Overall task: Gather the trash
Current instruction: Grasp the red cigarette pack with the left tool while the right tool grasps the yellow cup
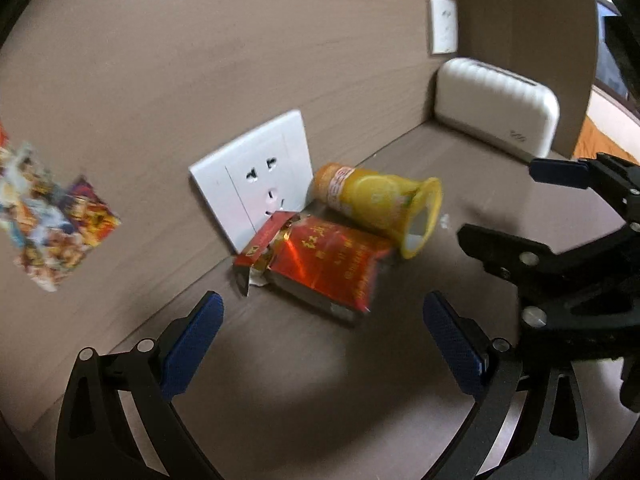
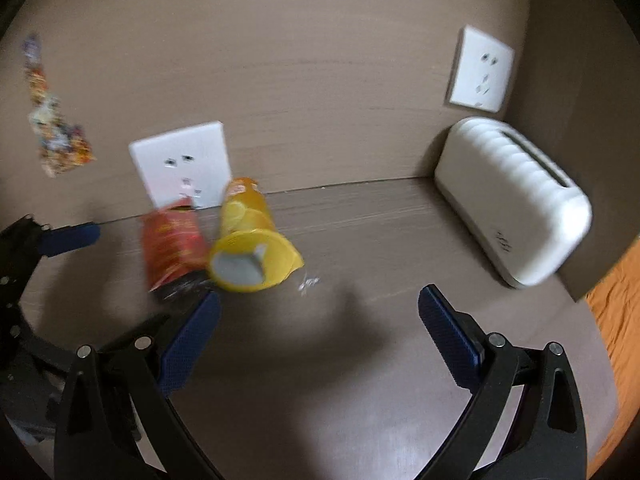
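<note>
A crumpled red packet [image 1: 324, 264] lies on the brown table against the wall socket. A yellow cup-shaped container [image 1: 380, 206] lies on its side just right of it, its open mouth toward me. My left gripper [image 1: 324, 332] is open and empty, just short of the red packet. In the right wrist view the red packet [image 2: 172, 246] and yellow container [image 2: 250, 248] lie ahead to the left. My right gripper [image 2: 318, 328] is open and empty, a little right of the container. The right gripper also shows in the left wrist view [image 1: 508, 204].
A white wall socket [image 1: 252, 178] stands behind the trash, and a second socket [image 2: 480, 70] sits higher to the right. A white ribbed box [image 2: 516, 204] stands in the right corner. A colourful sticker [image 1: 48, 216] is on the wall at left. White crumbs [image 2: 308, 283] lie on the table [image 2: 360, 360].
</note>
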The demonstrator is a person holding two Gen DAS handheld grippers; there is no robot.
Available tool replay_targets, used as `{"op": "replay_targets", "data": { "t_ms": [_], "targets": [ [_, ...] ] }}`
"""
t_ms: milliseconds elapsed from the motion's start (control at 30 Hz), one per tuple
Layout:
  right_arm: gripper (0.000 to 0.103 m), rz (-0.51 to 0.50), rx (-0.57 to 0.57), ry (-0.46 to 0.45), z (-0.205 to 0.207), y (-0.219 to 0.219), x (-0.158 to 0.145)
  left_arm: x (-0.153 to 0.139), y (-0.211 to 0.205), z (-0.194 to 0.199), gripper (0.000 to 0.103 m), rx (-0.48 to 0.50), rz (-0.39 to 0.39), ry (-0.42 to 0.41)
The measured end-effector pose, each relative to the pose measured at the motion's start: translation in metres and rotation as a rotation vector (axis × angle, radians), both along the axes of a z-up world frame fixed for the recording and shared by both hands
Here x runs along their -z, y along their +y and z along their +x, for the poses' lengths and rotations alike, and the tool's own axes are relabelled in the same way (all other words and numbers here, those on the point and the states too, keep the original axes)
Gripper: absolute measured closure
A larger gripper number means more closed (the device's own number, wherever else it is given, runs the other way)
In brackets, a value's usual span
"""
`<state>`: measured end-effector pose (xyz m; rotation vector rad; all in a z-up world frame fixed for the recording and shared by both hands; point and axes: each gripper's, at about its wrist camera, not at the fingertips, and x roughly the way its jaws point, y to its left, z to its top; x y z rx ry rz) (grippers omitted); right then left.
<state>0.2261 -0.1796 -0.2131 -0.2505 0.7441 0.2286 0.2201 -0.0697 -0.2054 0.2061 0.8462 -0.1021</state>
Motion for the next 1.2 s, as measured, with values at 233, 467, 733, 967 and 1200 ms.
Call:
{"op": "replay_targets", "data": {
  "t_ms": [233, 467, 733, 967, 1200],
  "targets": [
    [0.004, 0.013, -0.037, 0.055, 0.045, 0.016, 0.017, 0.013, 0.011, 0.031, 0.005, -0.068, -0.028, 0.043],
    [0.022, 0.059, -0.091, 0.113, 0.074, 0.030, 0.026, 0.022, 0.031, 0.059, 0.005, -0.132, -0.088, 0.081],
    [0.075, 0.110, -0.132, 0.121, 0.061, 0.031, 0.019, 0.019, 0.052, 0.060, 0.018, -0.116, -0.123, 0.088],
    [0.075, 0.190, -0.110, 0.101, 0.013, 0.009, -0.002, 0.003, 0.056, 0.027, 0.018, -0.121, -0.169, 0.066],
    [0.093, 0.260, -0.066, 0.057, -0.040, -0.023, -0.037, -0.026, 0.044, -0.022, 0.018, -0.034, -0.162, 0.017]
  ]
}}
